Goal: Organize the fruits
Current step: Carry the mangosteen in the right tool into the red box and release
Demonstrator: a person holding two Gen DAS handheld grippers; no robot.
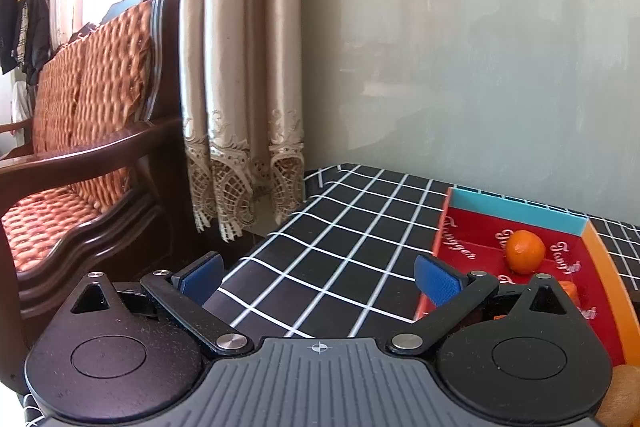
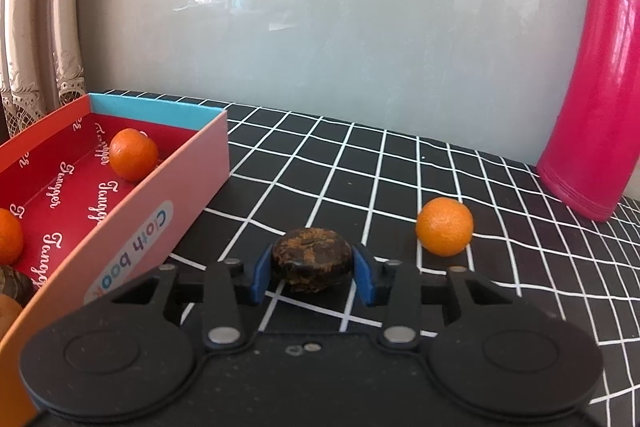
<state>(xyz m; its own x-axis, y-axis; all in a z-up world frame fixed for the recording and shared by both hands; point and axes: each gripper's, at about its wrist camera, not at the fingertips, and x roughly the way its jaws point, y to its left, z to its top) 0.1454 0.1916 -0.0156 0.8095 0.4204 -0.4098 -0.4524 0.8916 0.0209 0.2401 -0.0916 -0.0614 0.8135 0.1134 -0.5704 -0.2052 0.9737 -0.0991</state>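
My right gripper is shut on a dark brown, flattened round fruit, its blue pads pressing both sides just above the checked cloth. To its right a loose orange lies on the cloth. At the left stands a red box with pink outer wall; one orange rests at its far end and another at the left edge, with brownish fruit partly seen below. In the left wrist view my left gripper is open and empty beside the red box, which holds an orange.
A tall pink flask stands at the back right of the table by the grey wall. The black cloth with white grid covers the table. Left of the table are beige curtains and a dark wooden sofa with orange cushions.
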